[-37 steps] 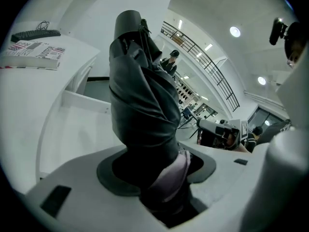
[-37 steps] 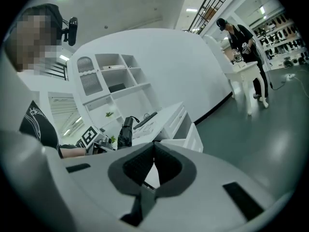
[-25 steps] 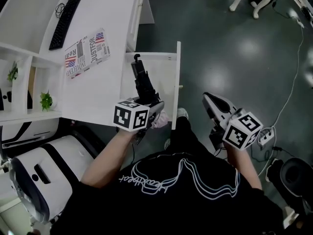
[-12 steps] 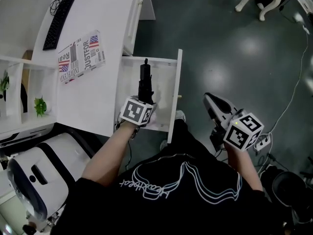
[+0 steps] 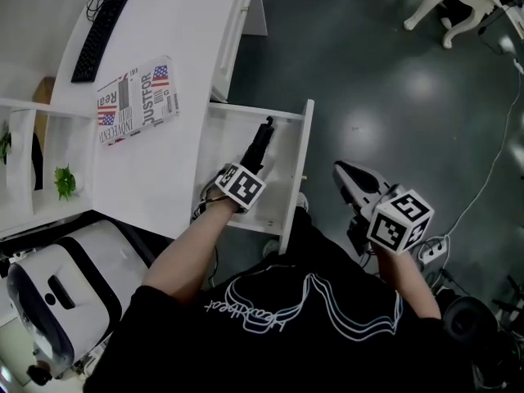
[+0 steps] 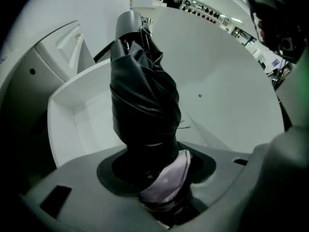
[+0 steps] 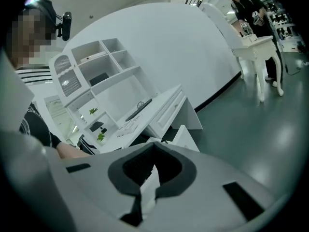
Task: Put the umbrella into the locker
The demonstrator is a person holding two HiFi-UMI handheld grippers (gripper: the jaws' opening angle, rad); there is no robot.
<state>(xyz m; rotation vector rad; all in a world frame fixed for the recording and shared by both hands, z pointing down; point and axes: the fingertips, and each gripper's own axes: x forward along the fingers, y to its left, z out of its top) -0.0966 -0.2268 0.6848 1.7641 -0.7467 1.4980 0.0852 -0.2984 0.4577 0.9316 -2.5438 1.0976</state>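
A folded black umbrella (image 5: 259, 144) with a pale pink strap lies slanted inside the open white drawer (image 5: 301, 170) under the desk. Its handle end points toward the drawer's far corner. My left gripper (image 5: 244, 170) points straight down into the drawer and is shut on the umbrella's lower end. In the left gripper view the umbrella (image 6: 142, 105) rises from between the jaws of the left gripper (image 6: 157, 180), with the drawer's wall (image 6: 72, 120) behind it. My right gripper (image 5: 344, 174) hangs over the dark floor to the right of the drawer, shut and empty. In its own view the right gripper (image 7: 154, 146) shows jaws that meet.
The white desk (image 5: 192, 47) carries a black keyboard (image 5: 102, 27) and a magazine (image 5: 135, 97). Shelves with a small plant (image 5: 64, 181) stand at the left, and a white machine (image 5: 57, 293) at the lower left. A power strip (image 5: 431, 250) and cable lie on the floor at the right.
My left gripper has sunk into the drawer with the umbrella, which has tipped from nearly upright to slanted. My right gripper has drifted a little to the left.
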